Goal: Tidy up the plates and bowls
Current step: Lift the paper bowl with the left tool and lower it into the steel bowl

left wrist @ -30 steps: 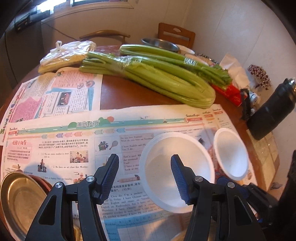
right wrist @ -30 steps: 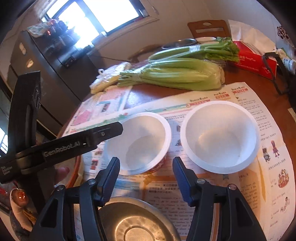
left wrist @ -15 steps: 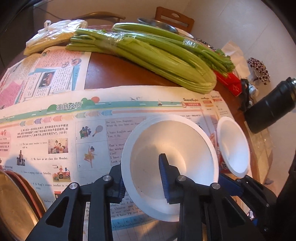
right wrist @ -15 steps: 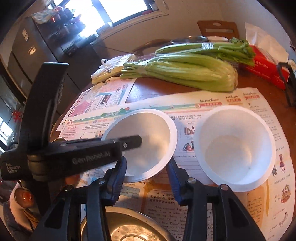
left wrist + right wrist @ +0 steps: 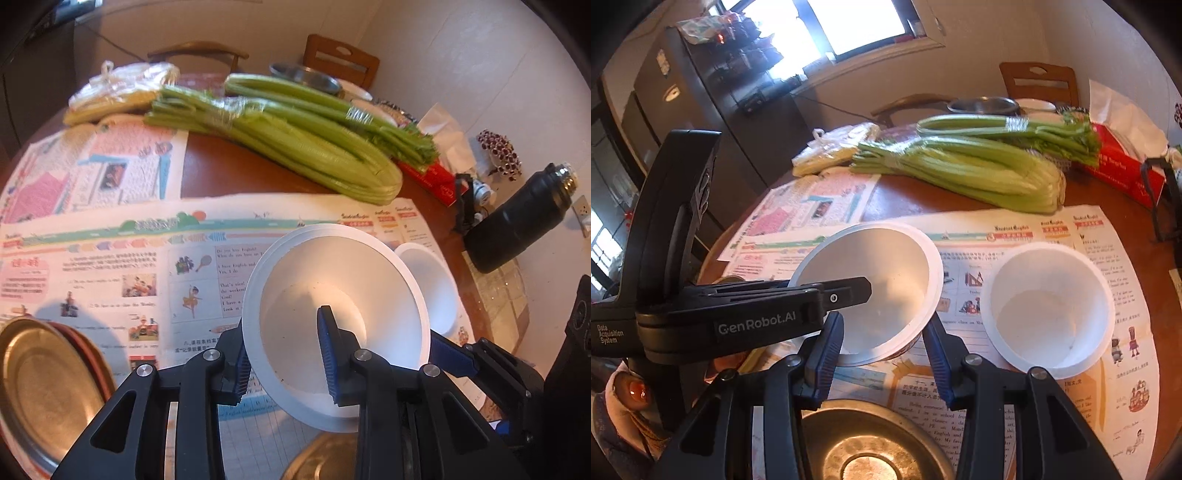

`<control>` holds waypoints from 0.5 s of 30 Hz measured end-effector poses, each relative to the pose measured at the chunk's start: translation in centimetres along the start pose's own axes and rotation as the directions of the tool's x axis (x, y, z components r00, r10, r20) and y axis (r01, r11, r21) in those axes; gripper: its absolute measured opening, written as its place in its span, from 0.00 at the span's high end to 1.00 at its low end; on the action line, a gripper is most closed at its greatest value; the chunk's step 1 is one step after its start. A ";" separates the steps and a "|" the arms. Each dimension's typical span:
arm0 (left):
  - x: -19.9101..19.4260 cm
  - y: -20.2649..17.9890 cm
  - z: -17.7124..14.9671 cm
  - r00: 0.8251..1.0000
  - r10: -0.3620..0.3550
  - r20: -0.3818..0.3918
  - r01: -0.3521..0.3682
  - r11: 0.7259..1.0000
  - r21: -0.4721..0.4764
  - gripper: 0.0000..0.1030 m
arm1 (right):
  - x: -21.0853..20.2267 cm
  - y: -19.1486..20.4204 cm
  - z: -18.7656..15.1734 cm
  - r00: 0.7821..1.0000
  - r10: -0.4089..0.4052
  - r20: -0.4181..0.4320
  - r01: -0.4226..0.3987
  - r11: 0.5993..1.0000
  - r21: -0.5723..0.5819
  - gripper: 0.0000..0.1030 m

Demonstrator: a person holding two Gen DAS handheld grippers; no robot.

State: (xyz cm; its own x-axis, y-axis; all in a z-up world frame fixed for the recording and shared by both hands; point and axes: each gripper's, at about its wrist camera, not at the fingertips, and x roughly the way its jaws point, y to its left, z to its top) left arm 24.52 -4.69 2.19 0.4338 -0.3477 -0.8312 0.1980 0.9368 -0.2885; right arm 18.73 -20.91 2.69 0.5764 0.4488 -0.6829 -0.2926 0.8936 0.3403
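A white bowl [image 5: 332,295] is tipped up off the newspaper. My left gripper [image 5: 284,354] is shut on its near rim, one finger inside and one outside. In the right wrist view the same white bowl [image 5: 886,280] sits between the pads of my right gripper [image 5: 882,354], which is shut against its lower sides. A second white bowl [image 5: 1049,310] stands upright on the paper just to the right, also seen as the second bowl [image 5: 432,280] behind the held one. Stacked metal plates [image 5: 40,384] lie at the near left, and a metal bowl [image 5: 871,443] lies under my right gripper.
Celery bunches [image 5: 295,147] and a plastic bag [image 5: 122,92] lie across the far table. A black flask [image 5: 517,221] and a red tissue box [image 5: 1123,170] stand at the right edge. A steel basin [image 5: 982,105] and chairs are at the back. Newspaper [image 5: 110,258] covers the near table.
Both grippers went from open to shut. The left one closed over the near bowl's rim and the right one closed round its sides. The bowl has tipped and risen a little.
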 end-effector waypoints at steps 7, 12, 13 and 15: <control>-3.5 -1.5 -0.4 0.997 0.024 0.066 -0.026 0.999 0.027 0.69 | -2.4 1.0 0.8 0.999 0.015 0.051 -0.013 0.999 -0.042 0.57; -5.2 -2.5 -1.0 0.996 0.013 0.091 -0.016 0.999 0.032 0.69 | -4.2 1.3 0.9 0.997 0.019 0.071 -0.014 0.997 -0.072 0.57; -5.5 -2.8 -1.1 0.995 0.012 0.095 -0.016 0.999 0.035 0.69 | -4.5 1.4 0.9 0.997 0.020 0.074 -0.015 0.997 -0.077 0.57; -6.1 -3.2 -1.4 0.994 0.015 0.105 -0.020 0.999 0.047 0.68 | -5.2 1.6 0.8 0.996 0.022 0.081 -0.014 0.996 -0.092 0.57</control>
State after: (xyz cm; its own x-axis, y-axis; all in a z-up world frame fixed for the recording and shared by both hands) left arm 20.00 -5.53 7.58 0.5265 -0.3356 -0.7811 0.2299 0.9408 -0.2492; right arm 15.90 -21.80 7.29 0.6298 0.4672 -0.6206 -0.3702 0.8829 0.2890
